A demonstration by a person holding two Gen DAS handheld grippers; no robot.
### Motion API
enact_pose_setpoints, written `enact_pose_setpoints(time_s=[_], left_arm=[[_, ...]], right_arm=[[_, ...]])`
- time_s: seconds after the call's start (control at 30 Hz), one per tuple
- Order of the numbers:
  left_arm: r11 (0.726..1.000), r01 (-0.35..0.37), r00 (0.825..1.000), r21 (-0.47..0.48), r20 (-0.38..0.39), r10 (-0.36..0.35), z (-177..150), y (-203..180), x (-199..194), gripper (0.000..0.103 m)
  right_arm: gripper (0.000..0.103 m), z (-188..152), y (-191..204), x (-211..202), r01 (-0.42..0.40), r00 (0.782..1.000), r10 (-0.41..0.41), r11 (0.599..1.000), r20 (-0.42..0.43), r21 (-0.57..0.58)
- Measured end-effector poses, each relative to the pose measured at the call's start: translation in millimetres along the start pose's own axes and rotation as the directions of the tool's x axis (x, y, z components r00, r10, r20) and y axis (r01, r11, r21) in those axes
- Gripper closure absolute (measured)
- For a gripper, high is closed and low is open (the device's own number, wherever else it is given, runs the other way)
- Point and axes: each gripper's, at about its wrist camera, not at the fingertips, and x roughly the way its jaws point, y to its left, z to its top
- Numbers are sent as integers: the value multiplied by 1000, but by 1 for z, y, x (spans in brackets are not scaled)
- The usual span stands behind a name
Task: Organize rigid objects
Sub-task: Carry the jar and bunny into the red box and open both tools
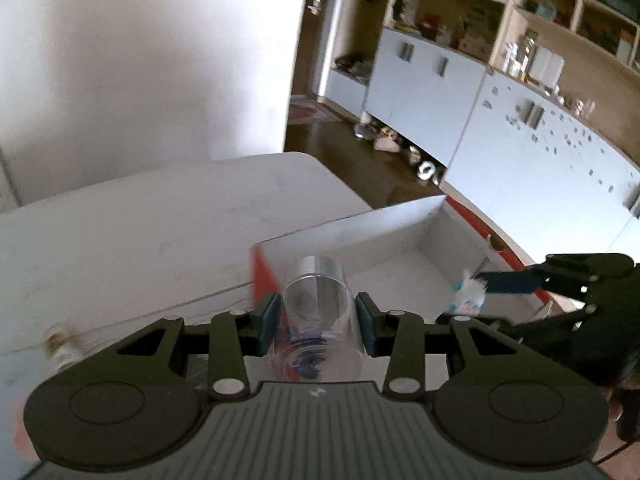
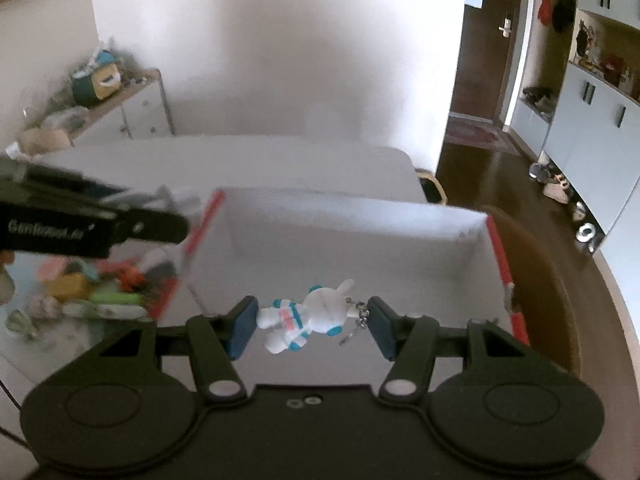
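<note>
My left gripper (image 1: 317,322) is shut on a clear jar with a silver lid (image 1: 318,312), held just above the near left corner of a white box with red edges (image 1: 400,240). My right gripper (image 2: 312,322) hangs over the inside of the same box (image 2: 360,220). A small white astronaut rabbit keychain (image 2: 308,318) lies between its fingers; the pads stand wide, and the left pad touches it while the right pad is near its metal chain. The right gripper also shows in the left wrist view (image 1: 480,284) with the toy (image 1: 468,294) at its tip.
The box sits on a white table (image 1: 140,220). A pile of mixed small objects (image 2: 92,284) lies on the table left of the box. A small jar (image 1: 60,344) lies at the left. A wooden chair (image 2: 536,264) stands right of the box. Cabinets line the right wall.
</note>
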Motion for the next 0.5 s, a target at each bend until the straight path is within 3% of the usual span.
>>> enact_pose_setpoints(time_s=[0.3,0.5], left_arm=[[997,5,996,73,-84,1,18,-51,85,62],[990,-8,983,140,-179,34,15,-75,135,62]], right_arm=[[44,-21,-36,38,27,995,-27,1000,-94,1],[45,-28,-40,56,20,985,-22,1000,-168,-13]])
